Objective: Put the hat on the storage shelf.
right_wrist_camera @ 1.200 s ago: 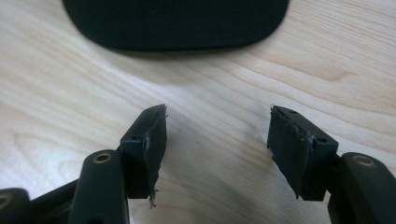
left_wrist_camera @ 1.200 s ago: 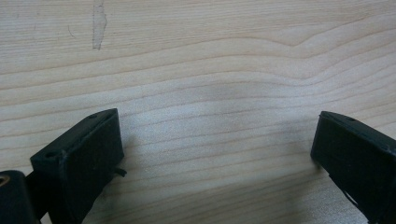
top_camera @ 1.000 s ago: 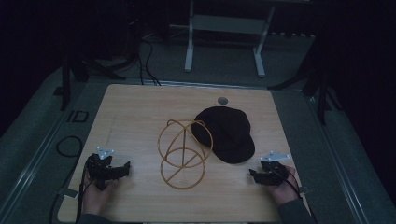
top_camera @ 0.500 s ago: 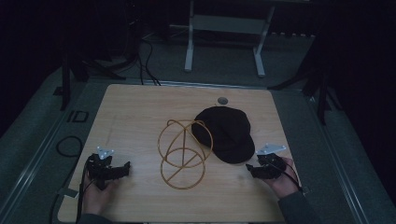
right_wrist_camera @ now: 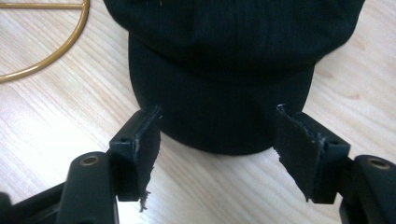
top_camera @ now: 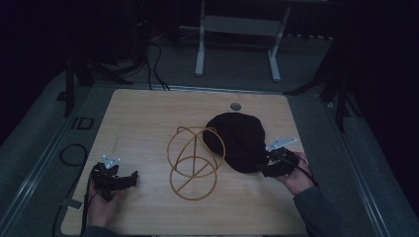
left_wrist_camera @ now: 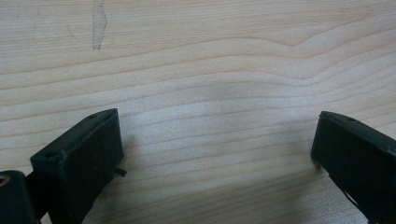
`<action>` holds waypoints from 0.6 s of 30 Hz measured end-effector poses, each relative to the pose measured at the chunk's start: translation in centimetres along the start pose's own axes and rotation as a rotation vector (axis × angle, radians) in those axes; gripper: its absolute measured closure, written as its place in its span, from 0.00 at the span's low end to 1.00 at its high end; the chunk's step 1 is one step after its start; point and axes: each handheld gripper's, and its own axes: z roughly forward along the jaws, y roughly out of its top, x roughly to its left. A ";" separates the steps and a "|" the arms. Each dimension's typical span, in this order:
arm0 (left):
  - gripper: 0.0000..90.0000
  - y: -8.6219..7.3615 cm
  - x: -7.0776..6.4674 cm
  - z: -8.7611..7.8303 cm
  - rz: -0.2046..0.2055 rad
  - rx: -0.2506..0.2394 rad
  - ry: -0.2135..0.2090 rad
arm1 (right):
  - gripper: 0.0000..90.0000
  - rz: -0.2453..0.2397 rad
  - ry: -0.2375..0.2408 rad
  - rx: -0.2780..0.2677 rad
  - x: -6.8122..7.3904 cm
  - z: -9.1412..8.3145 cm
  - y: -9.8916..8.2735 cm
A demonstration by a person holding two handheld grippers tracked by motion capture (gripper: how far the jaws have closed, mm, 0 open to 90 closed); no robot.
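The wooden table (top_camera: 148, 118) spreads out under both claws. A black cap (top_camera: 236, 140) lies right in front of the right gripper (top_camera: 274, 165), its brim (right_wrist_camera: 219, 116) reaching between the 2 jaws; these have just been opening and stand wide, with their pads beside the brim's edges and, as far as I can see, not pressing on it. A gold wire stand (top_camera: 194, 163) made of rings sits just beyond the cap, on the side away from that claw. The left gripper (top_camera: 114, 180) rests low over bare wood (left_wrist_camera: 210, 93), well apart from cap and stand, jaws spread wide with nothing between them.
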 end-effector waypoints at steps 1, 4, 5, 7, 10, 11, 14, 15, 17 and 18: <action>0.02 0.0 0.0 0.0 0.000 0.000 0.000 | 0.34 -0.008 0.002 0.002 0.0 0.0 0.3; 0.02 0.0 0.0 0.0 0.000 0.000 0.000 | 0.32 -0.025 0.006 0.009 0.0 0.2 1.1; 0.02 0.0 0.0 0.0 0.000 0.000 0.000 | 0.32 -0.027 0.005 0.016 0.0 0.3 1.4; 0.02 0.0 0.0 0.0 0.000 0.000 0.000 | 0.30 -0.030 0.011 0.023 -0.1 0.5 1.9; 0.02 0.0 0.0 0.0 0.000 0.000 0.000 | 0.27 -0.037 0.015 0.034 -0.1 0.8 2.5; 0.02 0.0 0.0 0.0 0.001 0.000 0.000 | 0.26 -0.039 0.023 0.034 -0.1 0.9 2.8; 0.02 0.0 0.0 0.0 0.000 0.000 0.000 | 0.23 -0.039 0.024 0.035 -0.1 1.1 3.4; 0.02 0.0 0.0 0.0 0.000 0.000 0.000 | 0.22 -0.038 0.023 0.036 -0.2 1.2 3.6; 0.02 0.0 0.0 0.0 0.000 0.000 0.000 | 0.21 -0.040 0.023 0.038 -0.2 1.2 4.0; 0.02 0.0 0.0 0.0 0.000 0.000 0.000 | 0.20 -0.043 0.021 0.042 -0.3 1.2 4.2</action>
